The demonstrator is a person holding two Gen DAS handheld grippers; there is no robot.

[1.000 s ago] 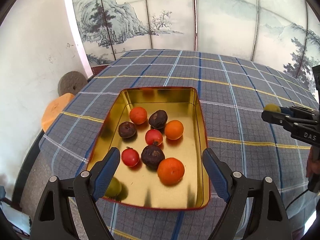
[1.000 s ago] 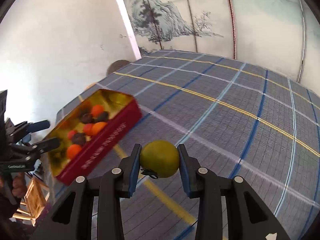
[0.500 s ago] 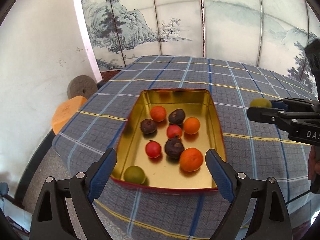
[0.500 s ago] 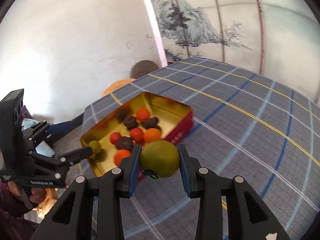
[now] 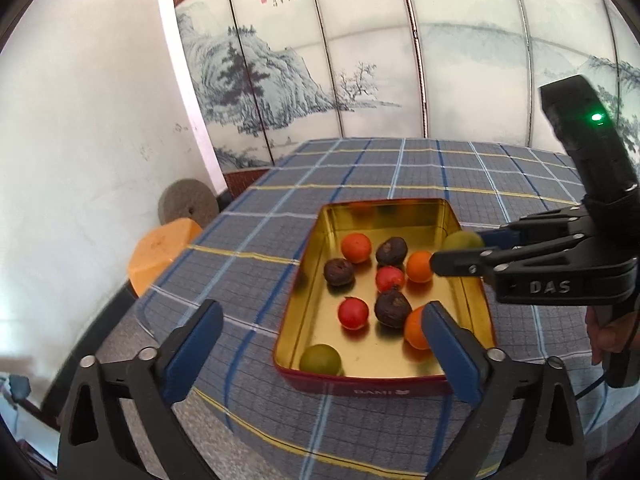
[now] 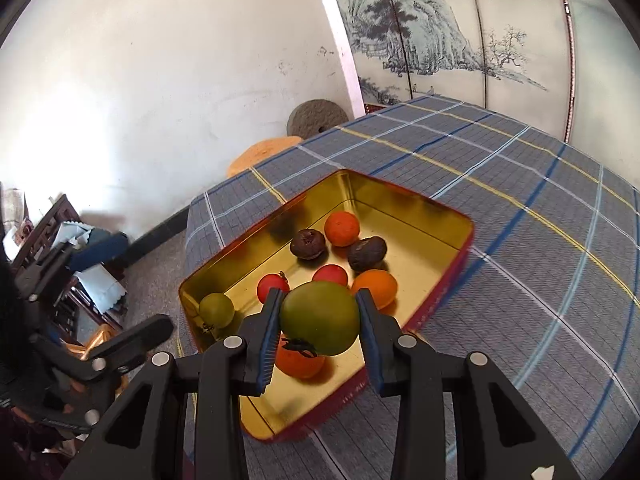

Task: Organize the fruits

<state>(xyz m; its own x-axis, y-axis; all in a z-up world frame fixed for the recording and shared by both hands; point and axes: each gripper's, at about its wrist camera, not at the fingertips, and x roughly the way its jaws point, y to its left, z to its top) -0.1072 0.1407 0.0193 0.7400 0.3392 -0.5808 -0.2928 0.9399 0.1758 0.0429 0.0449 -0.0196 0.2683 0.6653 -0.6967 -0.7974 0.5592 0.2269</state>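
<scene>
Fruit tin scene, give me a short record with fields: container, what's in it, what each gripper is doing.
container: open gold tin on a checked tablecloth
contents: three orange fruits, two red, three dark, one small green fruit at a near corner
left gripper: open, jaws just widened, nothing between them
right gripper: shut on a larger green fruit, held over the tin

Plaid-cloth table w/ gold tin on it.
</scene>
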